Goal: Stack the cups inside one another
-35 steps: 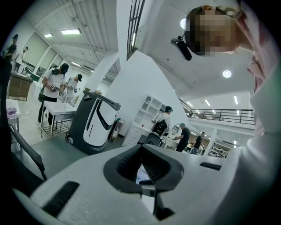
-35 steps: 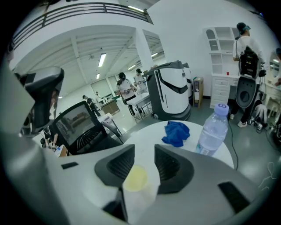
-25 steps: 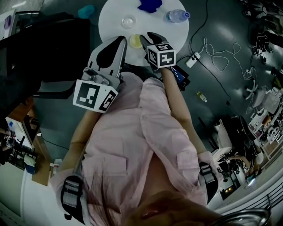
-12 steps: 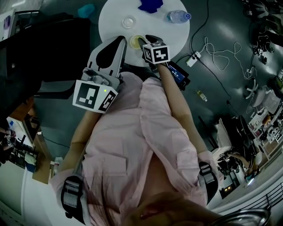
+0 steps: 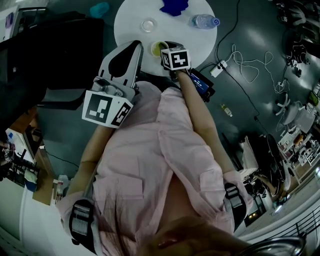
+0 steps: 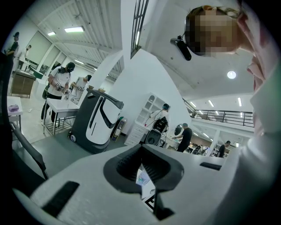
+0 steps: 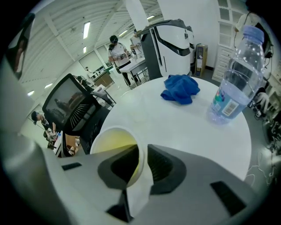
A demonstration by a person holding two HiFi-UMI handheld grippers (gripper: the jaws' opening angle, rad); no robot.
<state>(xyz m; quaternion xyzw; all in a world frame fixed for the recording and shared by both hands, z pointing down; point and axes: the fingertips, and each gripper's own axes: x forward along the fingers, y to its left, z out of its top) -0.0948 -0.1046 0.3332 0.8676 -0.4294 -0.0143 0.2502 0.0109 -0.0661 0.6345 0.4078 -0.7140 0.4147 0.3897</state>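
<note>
A pale yellow cup (image 5: pixel 156 48) (image 7: pixel 112 140) stands near the front edge of the round white table (image 5: pixel 131 20). My right gripper (image 5: pixel 165 47) (image 7: pixel 144 160) points steeply down at it. Its jaws have just been closing, one inside the rim and one outside, and they press on the cup's wall. A clear cup (image 5: pixel 148 24) stands farther back on the table, apart from the yellow one. My left gripper (image 5: pixel 136 46) (image 6: pixel 141 151) hovers at the table's near left edge, shut and holding nothing.
A water bottle (image 5: pixel 202 21) (image 7: pixel 235 88) and a crumpled blue cloth (image 5: pixel 174 6) (image 7: pixel 180 89) are at the table's far side. A black office chair (image 7: pixel 72 105) stands left of the table. A power strip (image 5: pixel 218 67) with cables lies on the floor to the right.
My right gripper has sunk onto the yellow cup's rim and its jaws have narrowed around the wall. The left gripper has stayed where it was.
</note>
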